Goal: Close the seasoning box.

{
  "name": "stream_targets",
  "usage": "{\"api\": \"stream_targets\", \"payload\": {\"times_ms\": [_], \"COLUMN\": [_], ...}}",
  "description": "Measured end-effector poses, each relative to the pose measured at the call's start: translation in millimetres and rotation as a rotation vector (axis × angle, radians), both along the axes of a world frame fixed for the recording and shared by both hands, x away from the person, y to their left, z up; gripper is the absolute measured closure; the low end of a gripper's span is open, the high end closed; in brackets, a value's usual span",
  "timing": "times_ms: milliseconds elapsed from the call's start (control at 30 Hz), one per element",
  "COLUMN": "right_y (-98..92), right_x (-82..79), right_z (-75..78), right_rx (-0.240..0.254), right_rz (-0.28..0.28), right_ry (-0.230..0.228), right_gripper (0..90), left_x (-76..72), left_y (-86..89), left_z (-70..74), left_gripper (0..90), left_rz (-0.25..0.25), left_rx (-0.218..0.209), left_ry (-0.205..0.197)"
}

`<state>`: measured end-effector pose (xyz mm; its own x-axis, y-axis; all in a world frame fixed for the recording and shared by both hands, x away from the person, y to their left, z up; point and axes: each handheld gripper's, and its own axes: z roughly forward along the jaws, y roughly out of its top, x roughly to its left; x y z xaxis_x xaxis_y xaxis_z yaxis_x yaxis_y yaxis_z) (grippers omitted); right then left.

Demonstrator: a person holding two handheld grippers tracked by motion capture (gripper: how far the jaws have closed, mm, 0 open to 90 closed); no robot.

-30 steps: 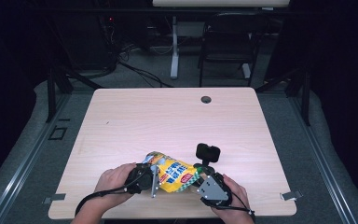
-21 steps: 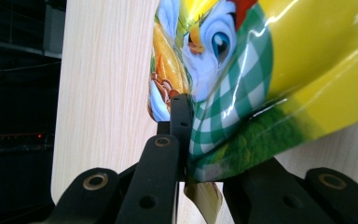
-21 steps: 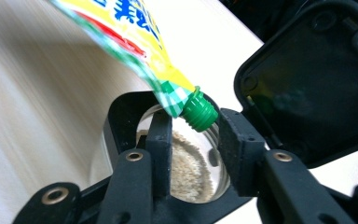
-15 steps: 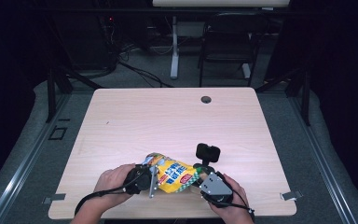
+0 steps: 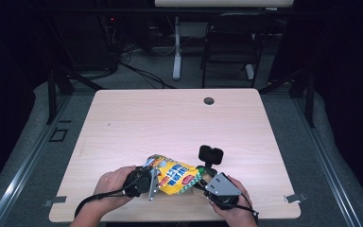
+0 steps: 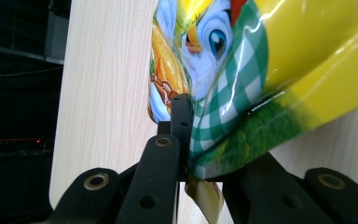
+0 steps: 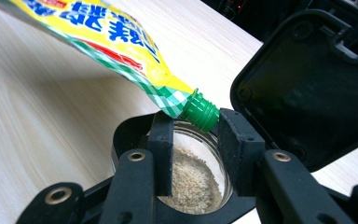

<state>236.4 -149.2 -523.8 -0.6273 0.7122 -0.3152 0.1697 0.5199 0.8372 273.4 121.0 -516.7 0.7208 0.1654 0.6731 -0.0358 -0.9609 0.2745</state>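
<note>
My left gripper (image 6: 186, 140) is clamped on the bottom edge of the yellow pouch (image 5: 175, 173), holding it tilted above the near edge of the table (image 5: 170, 118). My right gripper (image 7: 196, 154) has just been opening its jaws; they straddle the glass jar (image 7: 193, 179) of pale grains, contact with the glass unclear. The pouch's green spout (image 7: 199, 111) hangs over the jar's mouth. The jar's black lid (image 7: 307, 84) stands flipped up behind.
</note>
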Motion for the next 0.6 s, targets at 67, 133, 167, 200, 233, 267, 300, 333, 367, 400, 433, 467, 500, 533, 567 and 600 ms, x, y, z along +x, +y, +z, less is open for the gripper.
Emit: {"api": "stream_targets", "payload": {"times_ms": [67,133,167,200,233,267,300,333,367,400,433,467,500,533,567,600], "right_y": [-1.2,-1.2,-1.3,-1.4,-1.5,-1.9,-2.3,-2.8,-3.3,-3.7,-3.8,-3.8,-3.7,-3.9,-4.4,-4.5], "right_x": [-0.1,-0.3,-0.2,-0.2,-0.2,0.0,0.3,0.7,1.0,1.2,1.5,1.7,1.9,2.2,2.6,3.0], "right_z": [1.2,1.5,1.4,1.4,1.6,2.0,2.2,2.3,2.3,2.4,2.2,1.9,1.5,1.3,1.6,1.6], "right_rx": [0.017,0.023,0.024,0.027,0.030,0.035,0.045,0.053,0.063,0.066,0.070,0.068,0.071,0.078,0.083,0.098], "right_rz": [-0.004,-0.007,-0.006,-0.006,-0.005,-0.005,-0.005,-0.004,-0.003,-0.005,-0.005,-0.006,-0.007,-0.007,-0.006,-0.007], "right_ry": [0.004,0.000,0.002,0.002,0.002,0.004,0.009,0.010,0.013,0.015,0.016,0.016,0.017,0.019,0.027,0.039], "right_gripper": [67.3,67.0,66.8,66.9,67.0,67.1,67.0,66.9,66.7,66.0,65.3,64.5,63.5,62.4,62.1,61.8], "left_x": [-0.2,-0.8,-0.9,-1.0,-1.1,-1.1,-1.4,-1.2,-1.2,-1.3,-1.5,-1.7,-2.0,-1.9,-2.1,-2.3], "left_y": [0.5,0.4,0.5,0.7,1.0,1.2,1.5,1.7,1.7,1.7,1.5,1.2,1.2,1.3,1.2,1.0], "left_z": [1.9,1.1,1.4,1.6,1.6,1.9,2.6,2.8,2.3,2.3,2.5,3.1,3.1,3.7,3.6,2.9], "left_gripper": [86.0,86.1,86.1,86.1,86.2,86.2,86.2,86.3,86.3,86.3,86.4,86.4,86.5,86.6,86.5,86.6], "left_rz": [-0.003,-0.003,-0.004,-0.005,-0.004,-0.004,-0.005,-0.006,-0.005,-0.007,-0.009,-0.013,-0.014,-0.015,-0.017,-0.016], "left_rx": [0.014,-0.009,-0.006,-0.008,-0.010,-0.009,-0.003,-0.007,-0.017,-0.017,-0.014,-0.003,-0.008,-0.012,-0.013,-0.027], "left_ry": [-0.003,-0.005,-0.006,-0.006,-0.009,-0.008,-0.014,-0.012,-0.009,-0.011,-0.006,-0.011,-0.016,-0.009,-0.016,-0.016]}}
